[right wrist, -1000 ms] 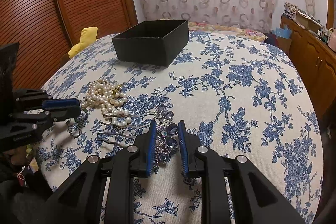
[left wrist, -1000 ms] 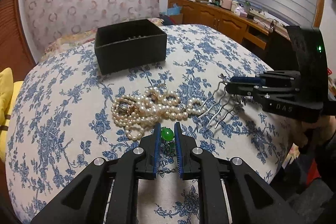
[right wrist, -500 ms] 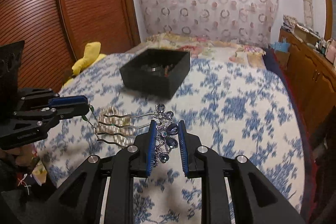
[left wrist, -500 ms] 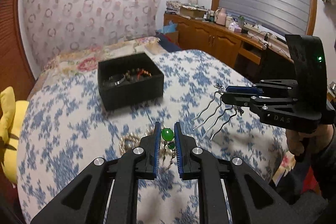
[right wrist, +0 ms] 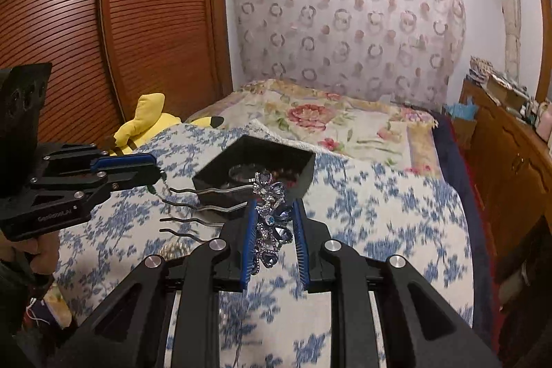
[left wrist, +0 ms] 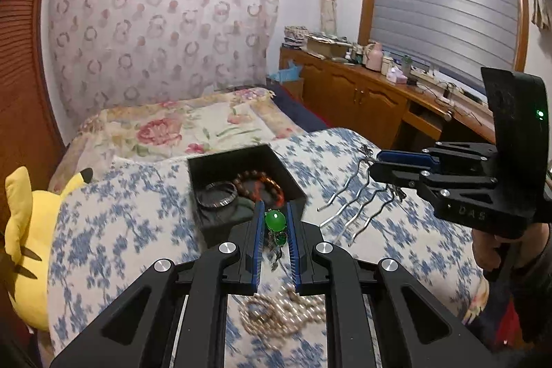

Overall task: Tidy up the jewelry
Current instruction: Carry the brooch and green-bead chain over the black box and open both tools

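Green pendant (left wrist: 275, 220) sits pinched in the left gripper (left wrist: 275, 242); the right gripper (right wrist: 272, 238) clamps a jewelled hair comb (right wrist: 267, 219). Both hang above the bed, near the black box (left wrist: 220, 166), probably for dropping in next.

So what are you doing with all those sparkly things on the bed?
A person is tidying jewelry with a grabbing tool in each hand. The left tool pinches a green pendant, and the right tool grips a hair comb with blue gems. Both are held in the air near the black box, which already holds a few bracelets. A pile of pearls waits on the flowery blanket.
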A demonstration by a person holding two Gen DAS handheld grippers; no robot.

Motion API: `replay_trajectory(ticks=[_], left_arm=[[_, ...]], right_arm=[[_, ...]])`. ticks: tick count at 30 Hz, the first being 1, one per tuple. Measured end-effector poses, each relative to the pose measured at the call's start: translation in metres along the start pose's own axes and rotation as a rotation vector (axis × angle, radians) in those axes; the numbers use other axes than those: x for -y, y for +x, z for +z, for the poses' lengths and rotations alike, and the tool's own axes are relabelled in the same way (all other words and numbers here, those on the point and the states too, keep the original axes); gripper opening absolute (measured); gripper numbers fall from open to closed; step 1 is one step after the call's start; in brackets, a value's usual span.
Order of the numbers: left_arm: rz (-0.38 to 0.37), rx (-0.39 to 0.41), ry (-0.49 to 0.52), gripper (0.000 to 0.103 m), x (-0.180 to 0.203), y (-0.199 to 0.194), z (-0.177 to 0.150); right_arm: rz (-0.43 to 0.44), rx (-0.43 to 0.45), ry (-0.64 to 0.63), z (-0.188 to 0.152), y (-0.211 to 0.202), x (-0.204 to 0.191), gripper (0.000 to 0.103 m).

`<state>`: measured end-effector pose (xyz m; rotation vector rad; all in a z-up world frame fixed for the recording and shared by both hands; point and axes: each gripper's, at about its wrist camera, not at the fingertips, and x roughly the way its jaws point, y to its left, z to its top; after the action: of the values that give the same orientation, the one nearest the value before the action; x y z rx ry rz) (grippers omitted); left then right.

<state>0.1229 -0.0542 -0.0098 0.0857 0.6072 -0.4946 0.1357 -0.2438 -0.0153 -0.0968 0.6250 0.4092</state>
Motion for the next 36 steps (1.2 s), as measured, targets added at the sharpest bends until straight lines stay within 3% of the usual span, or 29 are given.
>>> replay_trajectory(ticks=[8, 24, 36], left_arm=[[0.026, -0.005, -0.009, 0.012, -0.025, 0.023, 0.018], [0.052, 0.010, -0.021, 0.012, -0.037, 0.054, 0.065], [0.064, -0.078, -0.088, 0.012, -0.062, 0.109, 0.044]], right_arm=[[-0.036, -0.011, -0.051, 0.020, 0.027, -0.003, 0.023], [-0.094, -0.060, -0.031, 0.017, 0.061, 0.025, 0.023], [-0.120, -0.104, -0.043, 0.029, 0.105, 0.023, 0.023]])
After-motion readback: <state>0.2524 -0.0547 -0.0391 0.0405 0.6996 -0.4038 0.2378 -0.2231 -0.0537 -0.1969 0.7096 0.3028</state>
